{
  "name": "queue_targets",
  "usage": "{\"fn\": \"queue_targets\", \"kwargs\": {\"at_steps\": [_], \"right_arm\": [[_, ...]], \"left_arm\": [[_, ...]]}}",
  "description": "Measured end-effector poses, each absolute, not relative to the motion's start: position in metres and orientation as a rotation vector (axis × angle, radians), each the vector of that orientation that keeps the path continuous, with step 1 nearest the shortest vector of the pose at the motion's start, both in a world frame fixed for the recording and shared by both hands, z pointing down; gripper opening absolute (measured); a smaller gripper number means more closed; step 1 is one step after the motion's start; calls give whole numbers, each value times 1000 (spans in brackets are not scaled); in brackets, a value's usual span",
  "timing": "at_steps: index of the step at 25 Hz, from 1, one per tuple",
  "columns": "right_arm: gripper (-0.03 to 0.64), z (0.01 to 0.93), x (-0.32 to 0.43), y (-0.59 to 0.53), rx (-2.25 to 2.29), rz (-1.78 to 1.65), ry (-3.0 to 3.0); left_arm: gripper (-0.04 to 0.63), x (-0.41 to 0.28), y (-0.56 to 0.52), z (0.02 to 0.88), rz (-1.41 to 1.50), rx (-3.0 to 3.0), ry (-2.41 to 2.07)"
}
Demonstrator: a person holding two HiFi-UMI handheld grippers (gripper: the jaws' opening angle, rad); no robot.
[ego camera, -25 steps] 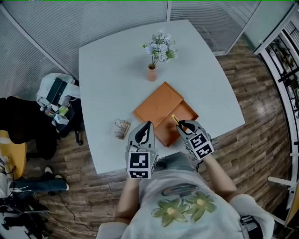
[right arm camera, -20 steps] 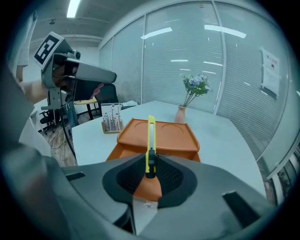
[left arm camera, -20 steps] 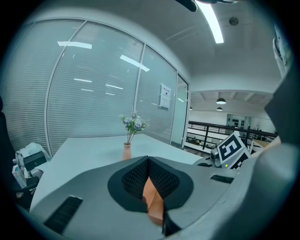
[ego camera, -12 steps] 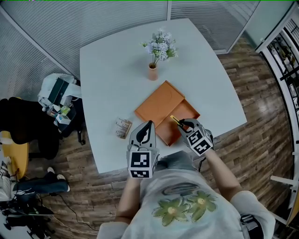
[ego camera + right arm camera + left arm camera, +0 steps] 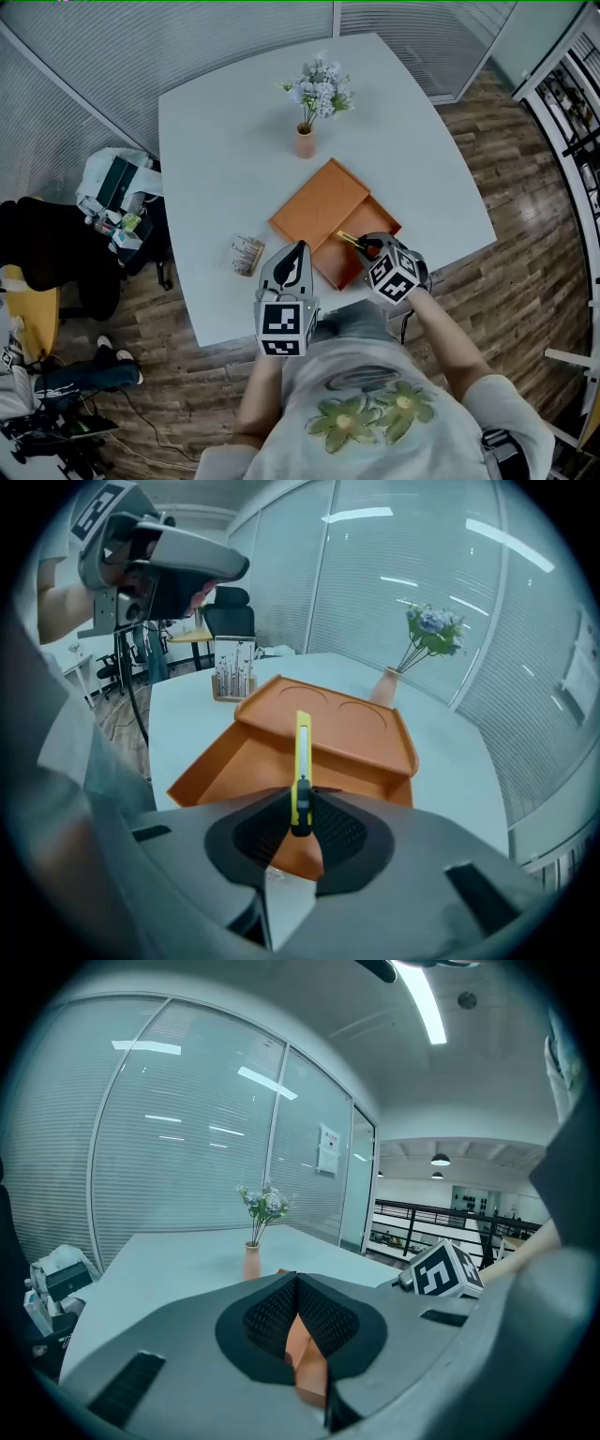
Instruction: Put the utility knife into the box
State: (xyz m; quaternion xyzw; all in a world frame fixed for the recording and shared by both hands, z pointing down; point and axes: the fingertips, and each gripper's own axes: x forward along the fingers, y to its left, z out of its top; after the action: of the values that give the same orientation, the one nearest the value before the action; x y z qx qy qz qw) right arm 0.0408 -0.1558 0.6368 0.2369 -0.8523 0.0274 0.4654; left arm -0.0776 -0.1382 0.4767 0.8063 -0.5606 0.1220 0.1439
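Note:
The orange box (image 5: 379,222) lies near the table's front edge, with its flat lid (image 5: 317,204) resting askew over its far left part. My right gripper (image 5: 367,247) is shut on the yellow utility knife (image 5: 348,240), whose free end points out over the box's open tray. In the right gripper view the knife (image 5: 302,757) stands on edge between the pads, above the box (image 5: 234,762) and lid (image 5: 330,716). My left gripper (image 5: 298,251) hovers just left of the box's front corner, jaws together and empty; its pads (image 5: 272,1312) meet, with orange showing below.
A small patterned pack (image 5: 246,255) sits left of the box. A vase of pale flowers (image 5: 306,141) stands farther back on the white table (image 5: 216,141). A chair with bags (image 5: 111,202) is beside the table's left edge. Glass partitions lie behind.
My right gripper has sunk toward the box and rolled, its marker cube turning. The knife tip now sits lower and slightly further left over the tray. The left gripper has stayed put.

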Motion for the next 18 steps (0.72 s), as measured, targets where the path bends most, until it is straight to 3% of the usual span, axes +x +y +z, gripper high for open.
{"fn": "queue_targets", "kwargs": {"at_steps": [18], "right_arm": [[72, 664, 34, -151, 385, -77, -1930]], "left_arm": [[0, -80, -128, 479, 347, 2317, -1601]]}}
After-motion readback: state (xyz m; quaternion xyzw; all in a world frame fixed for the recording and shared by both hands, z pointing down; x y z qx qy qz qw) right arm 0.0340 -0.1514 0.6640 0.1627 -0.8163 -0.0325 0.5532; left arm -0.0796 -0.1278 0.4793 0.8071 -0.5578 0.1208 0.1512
